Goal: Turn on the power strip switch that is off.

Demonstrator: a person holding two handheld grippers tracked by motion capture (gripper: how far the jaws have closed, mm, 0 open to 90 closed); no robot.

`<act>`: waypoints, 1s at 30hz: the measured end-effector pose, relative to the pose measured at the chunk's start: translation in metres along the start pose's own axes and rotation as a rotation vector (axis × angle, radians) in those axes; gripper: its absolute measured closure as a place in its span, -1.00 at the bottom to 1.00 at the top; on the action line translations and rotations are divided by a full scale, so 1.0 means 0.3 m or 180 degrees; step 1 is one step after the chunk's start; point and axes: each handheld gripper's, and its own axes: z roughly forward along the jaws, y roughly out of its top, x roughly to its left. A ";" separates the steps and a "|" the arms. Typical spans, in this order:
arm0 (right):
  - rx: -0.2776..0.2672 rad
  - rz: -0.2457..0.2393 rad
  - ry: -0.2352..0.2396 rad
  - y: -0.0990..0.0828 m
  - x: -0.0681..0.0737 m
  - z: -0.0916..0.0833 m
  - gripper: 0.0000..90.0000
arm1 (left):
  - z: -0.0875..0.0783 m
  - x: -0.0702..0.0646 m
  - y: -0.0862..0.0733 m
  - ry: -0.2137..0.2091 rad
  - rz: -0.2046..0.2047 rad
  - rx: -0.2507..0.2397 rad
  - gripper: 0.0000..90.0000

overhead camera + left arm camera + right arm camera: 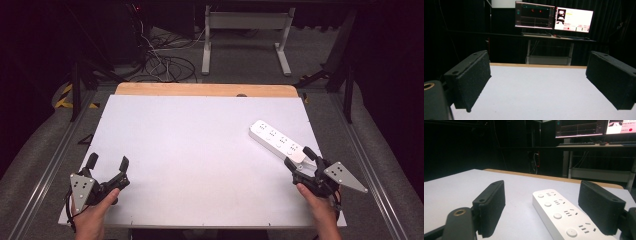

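A white power strip (276,140) with several sockets and round buttons lies slanted on the right side of the white table top (200,150). My right gripper (299,157) is at its near end, open, with the jaws on either side of that end. In the right gripper view the power strip (561,216) runs between the black pads (490,207). The left pad stands well clear of it and the right pad sits close by its edge. My left gripper (108,161) rests open near the table's front left corner. Bare table lies between its pads (471,80).
A wooden strip (205,89) borders the table's far edge. Beyond it are a desk frame (245,37) and cables (165,62) on the floor. Two lit monitors (554,18) stand on a desk at the back. Metal rails (370,175) run along both sides of the table.
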 end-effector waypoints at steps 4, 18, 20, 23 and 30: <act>-0.0006 0.0003 -0.0009 0.001 -0.001 -0.002 -0.50 | 0.001 -0.002 0.000 -0.0009 0.0008 0.0002 -0.86; -0.0099 -0.0015 -0.0064 0.013 -0.001 -0.020 -0.36 | 0.011 -0.006 0.000 -0.0027 -0.0007 -0.0001 -0.85; -0.0116 -0.0039 -0.0084 0.017 0.002 -0.024 -0.33 | 0.012 -0.007 0.000 -0.0032 -0.0004 -0.0003 -0.85; -0.0101 -0.0033 -0.0102 0.022 0.004 -0.027 -0.31 | 0.011 -0.007 -0.001 -0.0039 -0.0009 0.0006 -0.85; -0.0152 -0.0072 -0.0088 0.028 0.007 -0.026 -0.20 | 0.012 -0.007 0.000 -0.0040 -0.0003 -0.0005 -0.85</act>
